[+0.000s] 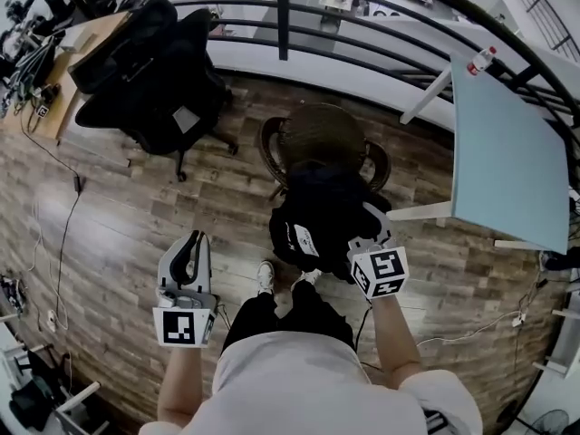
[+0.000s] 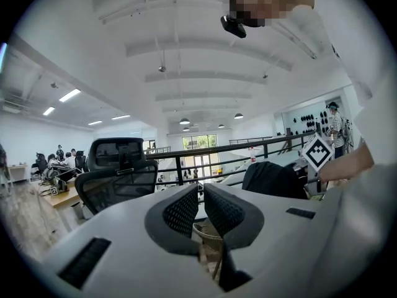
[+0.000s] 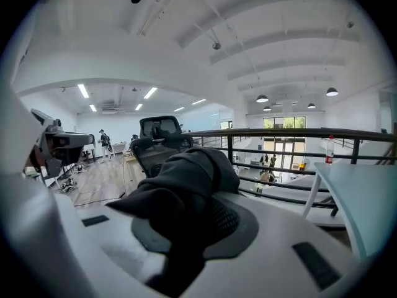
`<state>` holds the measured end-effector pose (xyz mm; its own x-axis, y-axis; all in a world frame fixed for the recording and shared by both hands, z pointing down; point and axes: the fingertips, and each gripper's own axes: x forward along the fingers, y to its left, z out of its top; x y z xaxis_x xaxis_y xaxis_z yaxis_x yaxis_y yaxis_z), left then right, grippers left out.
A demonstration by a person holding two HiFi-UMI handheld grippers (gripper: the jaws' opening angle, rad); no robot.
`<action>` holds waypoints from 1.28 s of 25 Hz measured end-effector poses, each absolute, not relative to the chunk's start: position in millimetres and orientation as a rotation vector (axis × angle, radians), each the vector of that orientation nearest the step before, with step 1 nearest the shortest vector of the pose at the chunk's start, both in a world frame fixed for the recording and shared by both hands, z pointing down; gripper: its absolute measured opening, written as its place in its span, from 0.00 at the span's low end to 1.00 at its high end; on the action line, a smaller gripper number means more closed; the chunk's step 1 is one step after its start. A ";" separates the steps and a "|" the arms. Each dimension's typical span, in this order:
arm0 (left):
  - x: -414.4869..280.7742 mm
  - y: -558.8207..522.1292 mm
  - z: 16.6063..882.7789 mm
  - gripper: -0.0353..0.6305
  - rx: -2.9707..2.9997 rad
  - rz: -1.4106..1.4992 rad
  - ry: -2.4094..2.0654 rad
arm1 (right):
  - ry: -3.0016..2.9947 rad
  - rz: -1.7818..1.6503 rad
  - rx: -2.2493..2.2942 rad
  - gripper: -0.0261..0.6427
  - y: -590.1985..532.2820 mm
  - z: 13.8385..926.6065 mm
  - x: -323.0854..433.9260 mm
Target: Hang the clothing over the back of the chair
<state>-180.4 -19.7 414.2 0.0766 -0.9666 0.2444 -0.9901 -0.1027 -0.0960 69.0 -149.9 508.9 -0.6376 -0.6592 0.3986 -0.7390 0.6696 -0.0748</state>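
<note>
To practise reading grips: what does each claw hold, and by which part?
Right claw clamps the black clothing by a bunched fold; which part of the garment cannot be told. Left claw holds nothing.

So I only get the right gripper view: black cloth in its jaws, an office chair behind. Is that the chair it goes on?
Observer: Probably not. The head view shows a wicker chair that you can't see, and the cloth hangs at its near side. The office chair stands well off to the left.
Operator: Is the cloth resting on the wicker one?
Observer: It overlaps the chair's near edge from above, but I can't tell whether they touch.
Operator: And the other gripper?
Observer: The left gripper is off to the left of the cloth, jaws together, nothing in them.
</note>
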 end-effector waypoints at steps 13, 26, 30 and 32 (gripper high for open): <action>-174.0 -23.3 461.5 0.13 2.075 0.475 -2.061 | -2.444 0.440 0.991 0.16 -263.1 645.5 43.1; -154.4 -52.6 512.7 0.13 2.059 0.479 -1.996 | -2.328 0.436 0.939 0.18 -326.1 745.5 39.6; -153.6 -66.4 541.0 0.13 2.059 0.450 -1.982 | -2.315 0.379 0.879 0.18 -336.3 769.1 22.0; -148.6 -78.1 552.6 0.13 2.069 0.413 -1.974 | -2.304 0.343 0.853 0.19 -339.5 779.6 20.0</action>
<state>-148.6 -78.1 552.6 0.0411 -0.9273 0.3720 -0.9987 -0.0495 -0.0132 20.0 -339.5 779.6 -0.5775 -0.4867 0.6554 -0.6564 0.7541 -0.0184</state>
